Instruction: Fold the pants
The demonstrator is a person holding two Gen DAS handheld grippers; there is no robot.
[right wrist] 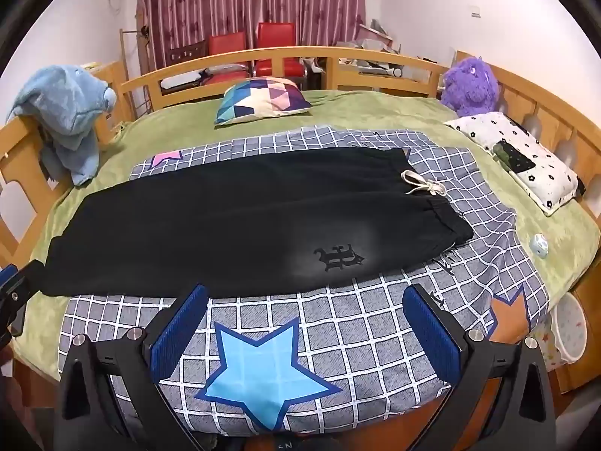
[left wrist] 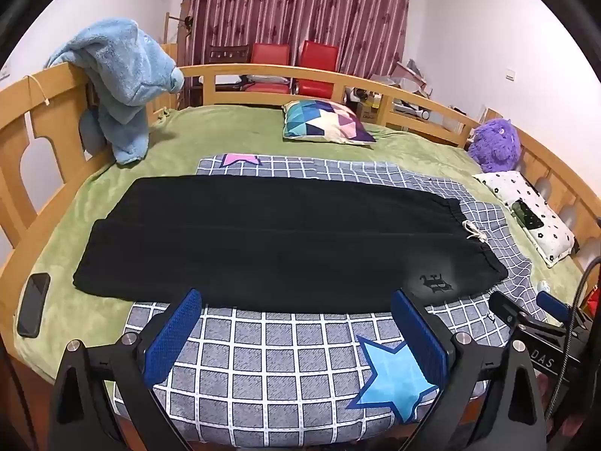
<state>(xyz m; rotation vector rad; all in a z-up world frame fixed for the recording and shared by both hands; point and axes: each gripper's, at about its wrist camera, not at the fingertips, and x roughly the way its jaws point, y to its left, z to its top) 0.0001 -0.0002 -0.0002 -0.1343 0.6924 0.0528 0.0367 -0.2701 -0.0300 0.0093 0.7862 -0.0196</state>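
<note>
Black pants (left wrist: 270, 240) lie flat and lengthwise on a grey checked quilt (left wrist: 285, 360), waistband with white drawstring (left wrist: 474, 230) to the right, leg cuffs to the left. A dark emblem (right wrist: 338, 256) marks the near hip. The pants also show in the right wrist view (right wrist: 240, 218). My left gripper (left wrist: 296, 300) is open and empty, just short of the pants' near edge. My right gripper (right wrist: 306, 293) is open and empty, near the emblem side. The right gripper shows at the left view's right edge (left wrist: 526, 315).
A green blanket (left wrist: 233, 131) covers the bed inside a wooden rail (left wrist: 300, 73). A phone (left wrist: 33, 304) lies at the left. A blue towel (left wrist: 120, 75) hangs on the rail. A patterned cushion (left wrist: 326, 122), purple plush (left wrist: 494, 144), floral pillow (left wrist: 533, 210) sit behind.
</note>
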